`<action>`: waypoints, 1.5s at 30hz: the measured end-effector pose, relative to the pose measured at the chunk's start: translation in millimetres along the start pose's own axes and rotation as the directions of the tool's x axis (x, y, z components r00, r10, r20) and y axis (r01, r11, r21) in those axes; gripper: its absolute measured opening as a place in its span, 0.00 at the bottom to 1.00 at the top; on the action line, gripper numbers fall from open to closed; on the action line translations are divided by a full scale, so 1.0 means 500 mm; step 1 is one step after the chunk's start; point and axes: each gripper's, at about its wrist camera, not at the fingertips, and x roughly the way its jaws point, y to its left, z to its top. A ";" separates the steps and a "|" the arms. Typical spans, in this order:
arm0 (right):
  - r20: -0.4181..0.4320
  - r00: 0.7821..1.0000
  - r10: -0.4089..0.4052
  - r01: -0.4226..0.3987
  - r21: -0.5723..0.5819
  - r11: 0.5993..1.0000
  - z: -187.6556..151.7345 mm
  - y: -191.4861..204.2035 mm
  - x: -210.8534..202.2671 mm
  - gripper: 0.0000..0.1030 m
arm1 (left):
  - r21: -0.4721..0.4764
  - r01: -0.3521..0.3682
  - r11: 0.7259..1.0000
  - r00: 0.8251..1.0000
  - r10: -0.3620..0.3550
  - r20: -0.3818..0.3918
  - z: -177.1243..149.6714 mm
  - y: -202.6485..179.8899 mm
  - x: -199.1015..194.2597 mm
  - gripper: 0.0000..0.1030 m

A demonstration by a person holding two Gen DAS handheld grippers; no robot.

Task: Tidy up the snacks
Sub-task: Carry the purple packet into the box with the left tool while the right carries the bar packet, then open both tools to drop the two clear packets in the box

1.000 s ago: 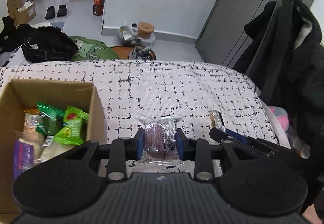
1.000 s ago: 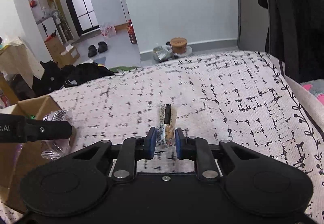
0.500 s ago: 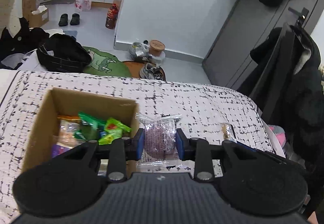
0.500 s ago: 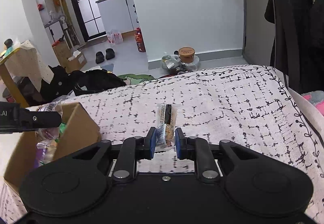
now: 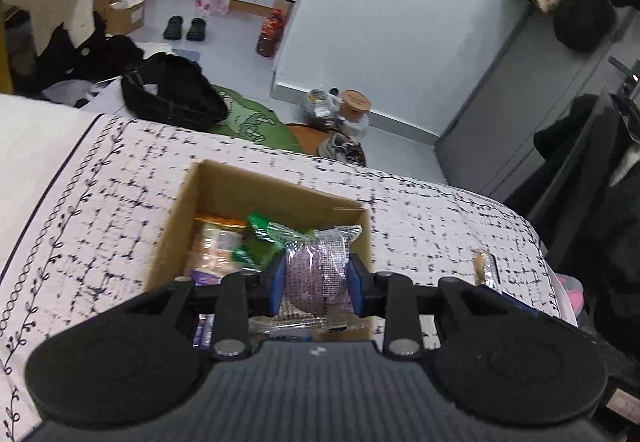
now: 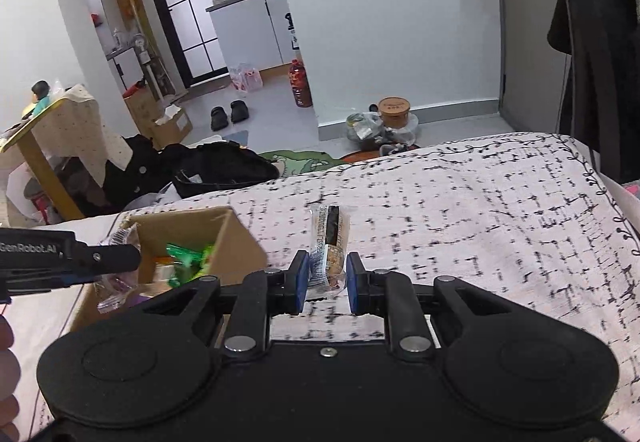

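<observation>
My left gripper point(image 5: 316, 284) is shut on a purple snack in a clear wrapper point(image 5: 314, 270) and holds it above the near right part of the open cardboard box point(image 5: 260, 182). The box holds several snacks, green packets point(image 5: 260, 238) among them. My right gripper point(image 6: 327, 282) is shut on a snack bar in a clear wrapper point(image 6: 330, 238), held above the patterned bedspread point(image 6: 480, 210), to the right of the box point(image 6: 236, 242). The left gripper shows in the right wrist view point(image 6: 116, 258) over the box. The bar also shows in the left wrist view point(image 5: 484, 270).
The box stands on a white bedspread with black marks point(image 5: 100, 202). Beyond the bed's far edge lie a black bag point(image 5: 172, 94), a green mat point(image 5: 252, 122) and a jar point(image 5: 354, 104) on the floor. Dark coats point(image 5: 600, 182) hang at the right.
My left gripper has risen and moved left with the purple snack, from over the bedspread to over the box. My right gripper has lifted with the snack bar.
</observation>
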 end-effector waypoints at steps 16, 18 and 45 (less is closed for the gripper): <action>-0.021 0.998 0.063 -0.064 -0.039 0.997 -0.004 0.107 0.004 0.20 | -0.057 -0.006 0.998 1.000 0.006 0.004 -0.005 0.059 -0.013 0.30; -0.027 0.997 0.070 -0.071 -0.046 0.996 -0.006 0.120 0.008 0.20 | -0.065 -0.004 0.998 1.000 0.004 0.000 -0.005 0.068 -0.013 0.30; -0.051 0.999 0.018 -0.020 -0.028 0.999 -0.010 0.138 0.017 0.41 | -0.017 0.086 0.996 0.996 -0.086 -0.016 -0.017 0.060 -0.020 0.31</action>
